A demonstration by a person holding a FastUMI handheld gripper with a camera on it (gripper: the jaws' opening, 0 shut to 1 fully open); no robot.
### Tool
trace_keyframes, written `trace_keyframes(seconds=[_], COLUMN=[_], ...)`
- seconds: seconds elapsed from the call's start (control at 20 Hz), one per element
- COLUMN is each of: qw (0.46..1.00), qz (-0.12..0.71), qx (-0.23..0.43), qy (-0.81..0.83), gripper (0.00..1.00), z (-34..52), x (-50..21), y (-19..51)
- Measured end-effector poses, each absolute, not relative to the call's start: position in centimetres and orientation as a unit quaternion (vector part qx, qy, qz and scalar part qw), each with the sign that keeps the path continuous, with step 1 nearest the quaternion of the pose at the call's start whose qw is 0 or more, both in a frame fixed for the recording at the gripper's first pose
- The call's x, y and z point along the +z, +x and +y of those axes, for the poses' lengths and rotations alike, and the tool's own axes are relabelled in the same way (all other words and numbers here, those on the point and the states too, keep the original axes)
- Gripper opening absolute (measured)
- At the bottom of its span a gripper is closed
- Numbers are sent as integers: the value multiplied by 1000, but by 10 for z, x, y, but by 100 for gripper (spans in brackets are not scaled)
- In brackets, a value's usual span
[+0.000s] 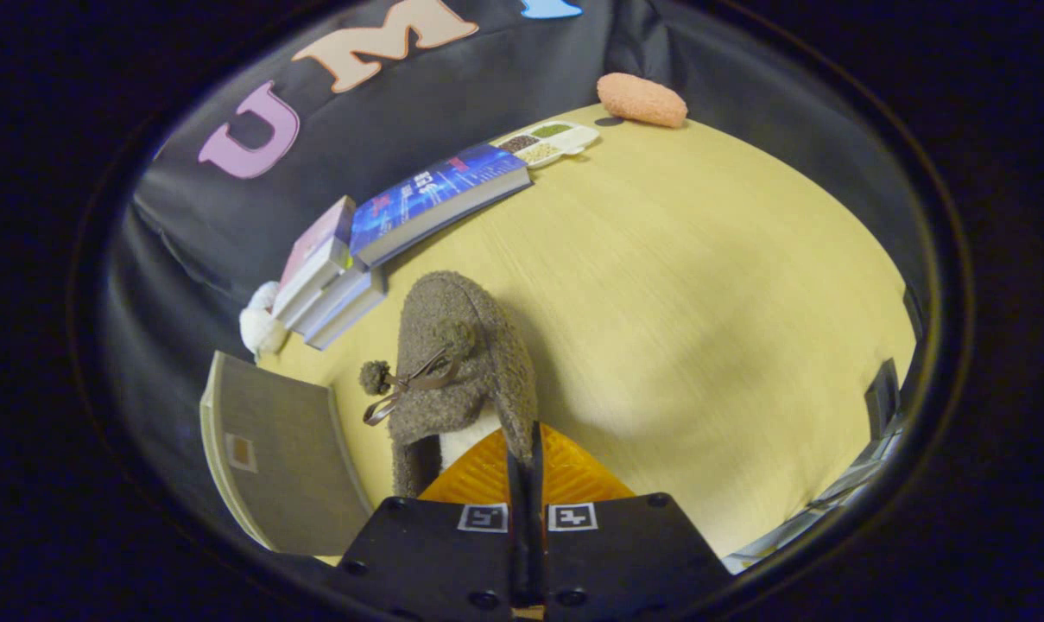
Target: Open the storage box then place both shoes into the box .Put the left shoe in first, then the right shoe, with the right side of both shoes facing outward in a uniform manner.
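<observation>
A fuzzy grey-brown slipper (pixel 461 363) with pompoms and a thin bow is held by its collar edge, on which the gripper (pixel 526 449) fingers are pinched nearly together, so that it hangs toe-forward above the pale wooden table (pixel 703 285). Just beside it a grey board-like flap (pixel 271 449) is seen. Beyond lie stacked books (pixel 332 285), a blue book (pixel 439 197), a divided dish of grains (pixel 549 142) and an orange sponge (pixel 641 99).

A fuzzy grey-brown slipper shoe (pixel 457 363) with pom-pom laces hangs toe-away, its collar edge pinched between the closed gripper (pixel 526 449) fingers, just beside the grey storage box lid (pixel 280 458).
</observation>
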State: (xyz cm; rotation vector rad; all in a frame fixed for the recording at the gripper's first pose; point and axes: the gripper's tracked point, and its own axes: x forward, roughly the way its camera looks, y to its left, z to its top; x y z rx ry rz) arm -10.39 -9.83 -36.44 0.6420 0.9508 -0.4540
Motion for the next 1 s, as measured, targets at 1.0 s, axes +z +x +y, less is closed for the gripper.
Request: trace_keyframes(seconds=[1.0], qw=[835], qz=[456], qx=[11], qy=[309], gripper=[3], z=[157], x=[-229], y=[-25])
